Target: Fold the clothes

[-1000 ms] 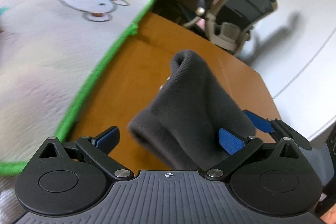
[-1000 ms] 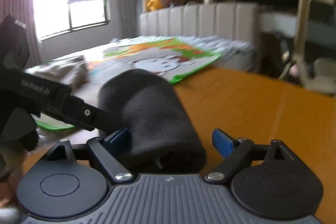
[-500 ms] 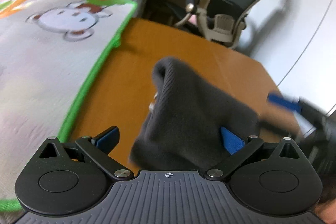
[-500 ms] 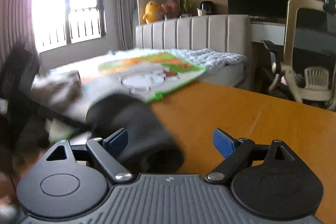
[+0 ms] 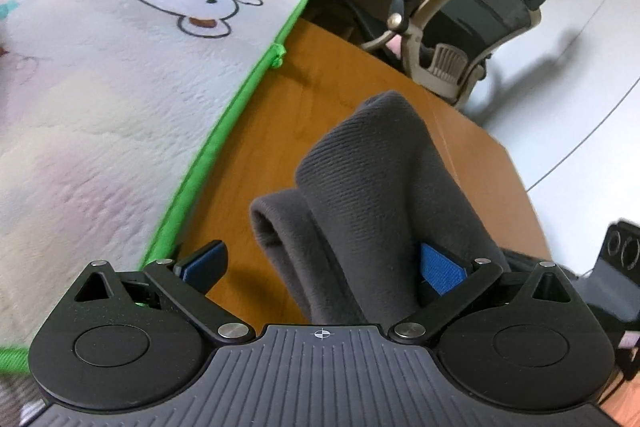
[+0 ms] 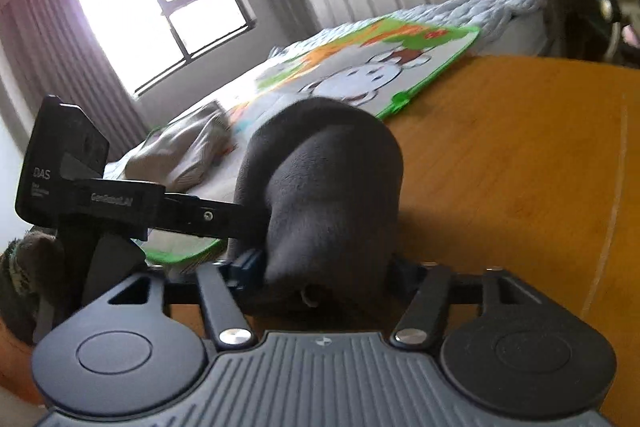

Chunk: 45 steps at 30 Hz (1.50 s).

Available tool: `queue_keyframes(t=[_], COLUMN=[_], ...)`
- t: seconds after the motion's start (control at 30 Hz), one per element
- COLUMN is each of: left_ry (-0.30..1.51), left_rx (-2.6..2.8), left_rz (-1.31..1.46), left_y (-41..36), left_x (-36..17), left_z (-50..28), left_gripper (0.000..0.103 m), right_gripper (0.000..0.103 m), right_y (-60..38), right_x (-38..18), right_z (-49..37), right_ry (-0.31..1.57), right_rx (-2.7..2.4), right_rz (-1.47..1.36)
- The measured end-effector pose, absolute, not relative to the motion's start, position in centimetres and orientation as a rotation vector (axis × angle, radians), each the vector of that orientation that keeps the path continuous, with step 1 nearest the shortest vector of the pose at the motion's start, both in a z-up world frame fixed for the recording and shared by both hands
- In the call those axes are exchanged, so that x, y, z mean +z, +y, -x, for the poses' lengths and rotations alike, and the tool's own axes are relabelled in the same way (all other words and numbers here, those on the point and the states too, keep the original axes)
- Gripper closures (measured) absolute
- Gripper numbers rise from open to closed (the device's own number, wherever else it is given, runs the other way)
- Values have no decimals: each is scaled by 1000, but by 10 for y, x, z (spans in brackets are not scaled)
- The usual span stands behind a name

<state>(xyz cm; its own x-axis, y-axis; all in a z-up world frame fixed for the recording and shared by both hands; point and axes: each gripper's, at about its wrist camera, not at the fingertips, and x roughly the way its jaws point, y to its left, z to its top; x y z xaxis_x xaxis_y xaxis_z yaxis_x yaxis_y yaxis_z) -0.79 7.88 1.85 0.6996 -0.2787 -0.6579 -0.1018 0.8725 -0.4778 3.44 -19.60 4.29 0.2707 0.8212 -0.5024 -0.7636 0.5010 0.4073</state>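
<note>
A dark grey garment (image 5: 384, 187) sits bunched up on the orange wooden table (image 5: 320, 67). My left gripper (image 5: 320, 263) is open, its jaws wide apart. The cloth drapes over its right pad (image 5: 440, 267), while the left pad (image 5: 204, 261) is bare. In the right wrist view the same grey garment (image 6: 328, 171) fills the gap of my right gripper (image 6: 324, 271). Its jaws are closing on the bundle and both sides touch cloth. The left gripper's body (image 6: 72, 171) shows at the left, one finger reaching into the bundle.
A pale play blanket (image 5: 100, 87) with a cartoon bear and green edging covers the bed beside the table. A folded beige garment (image 6: 184, 151) lies on it. An office chair (image 5: 480, 19) stands beyond the table's far end. White floor lies to the right.
The right gripper's jaws have narrowed from wide apart onto the grey bundle, and that gripper has rolled. The garment has shifted and now shows a folded lip at the left.
</note>
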Motion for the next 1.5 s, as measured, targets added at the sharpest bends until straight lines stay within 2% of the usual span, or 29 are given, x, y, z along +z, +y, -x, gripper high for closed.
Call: queue_keyframes(t=[0.3,0.6,0.77,0.97,1.03,1.1,1.3,1.47,1.5], left_ry=[789,655,646,656,652,631,619,618,621], left_rx=[-241,-289,-218,-235,-237,-240,-253,-242,-245], left_rz=[401,272,95,211,236,229,260,313,322], left_y=[-1,-40,-54,-34,-29,-29,-24,-15,-13], left_x=[16,57,39,17,12,10,5,-1,-2], left_z=[-99,-104,-111,-111,-112,-108,-108,-106,-106], left_gripper=[0,0,0,0,0,0,0,0,0], right_gripper=[44,32,20,19,29,32,32,28,23], right_y=[-249,-238,-226,-265,-266,-263,-244,-216,-213], right_x=[54,53,62,83,88,98,112,69,62], right_z=[-57,-64,-50,-41,-45,-60,-133,-172,-174], right_ry=[592,536,496,447,420,414,480,611,613], right_rx=[681,526,599,650,626,616,608,546,529], right_rz=[-21,79,146,150,163,129,11,61,74])
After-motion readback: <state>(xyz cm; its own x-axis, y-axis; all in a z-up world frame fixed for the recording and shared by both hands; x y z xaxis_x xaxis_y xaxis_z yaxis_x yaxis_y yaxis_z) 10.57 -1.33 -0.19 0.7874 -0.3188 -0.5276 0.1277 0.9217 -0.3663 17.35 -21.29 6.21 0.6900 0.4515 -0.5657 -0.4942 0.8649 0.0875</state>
